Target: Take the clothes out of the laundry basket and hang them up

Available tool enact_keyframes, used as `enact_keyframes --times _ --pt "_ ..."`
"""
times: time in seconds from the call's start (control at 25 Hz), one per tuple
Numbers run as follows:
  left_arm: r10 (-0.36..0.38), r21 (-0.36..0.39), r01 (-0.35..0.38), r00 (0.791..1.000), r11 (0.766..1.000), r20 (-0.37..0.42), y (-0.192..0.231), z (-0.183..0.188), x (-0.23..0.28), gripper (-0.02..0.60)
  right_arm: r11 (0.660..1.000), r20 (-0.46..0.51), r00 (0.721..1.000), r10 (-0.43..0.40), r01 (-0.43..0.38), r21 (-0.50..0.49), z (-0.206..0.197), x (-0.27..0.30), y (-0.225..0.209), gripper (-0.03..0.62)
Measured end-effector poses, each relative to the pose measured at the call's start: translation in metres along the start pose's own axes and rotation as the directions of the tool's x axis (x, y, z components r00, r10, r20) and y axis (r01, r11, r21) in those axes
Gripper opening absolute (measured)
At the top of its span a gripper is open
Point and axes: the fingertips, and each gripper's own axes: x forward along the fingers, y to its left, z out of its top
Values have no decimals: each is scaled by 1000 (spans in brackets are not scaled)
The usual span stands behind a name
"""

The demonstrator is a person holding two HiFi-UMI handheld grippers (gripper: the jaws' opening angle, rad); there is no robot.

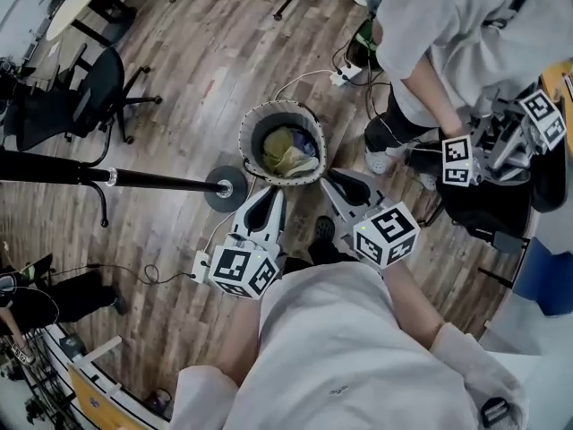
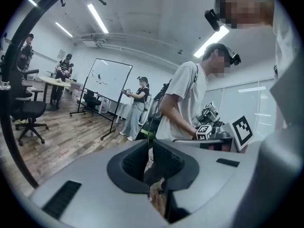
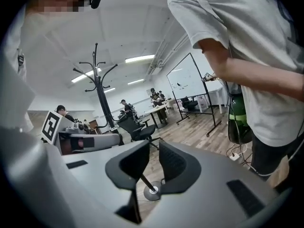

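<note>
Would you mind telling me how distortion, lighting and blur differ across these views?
Head view: evenly lit, sharp on the laundry basket, edges mildly bent. Left gripper view: strong fisheye, dark corners, bright ceiling lights. Right gripper view: same fisheye; coat rack in focus.

The right gripper point(image 3: 153, 156) has its fingers point(image 3: 176, 164) a little apart, nothing between them. In the gap is a round base point(image 3: 152, 192) on the wooden floor point(image 3: 199, 132). Behind stands a coat stand point(image 3: 98, 87); a person point(image 3: 247, 56) is at right.

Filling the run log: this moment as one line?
left gripper shut, empty | right gripper open, empty | clothes in laundry basket
</note>
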Motion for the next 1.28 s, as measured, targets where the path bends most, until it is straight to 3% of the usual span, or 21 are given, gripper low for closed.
enact_keyframes --times 0.16,0.28,0.36,0.6,0.96,1.28 --pt "22 0 -22 999 1000 -27 -3 7 13 25 999 -26 999 32 -31 22 11 12 -12 72" --pt "31 1 -31 999 1000 -36 1 -13 12 31 998 -25 999 47 -46 32 -5 14 -12 77" --pt "34 0 -34 998 999 -45 5 -21 12 86 998 -35 998 53 -51 33 -14 17 -12 78" --pt "40 -6 -41 997 999 -67 19 -27 13 87 998 -71 996 49 -46 43 -26 27 -12 80" --pt "-31 -55 24 991 998 -127 61 -42 53 87 997 -132 991 -8 18 78 -35 69 -38 87" --pt "-108 -73 94 969 993 -223 124 -52 101 87 988 -210 976 -65 93 125 -47 132 -61 87"
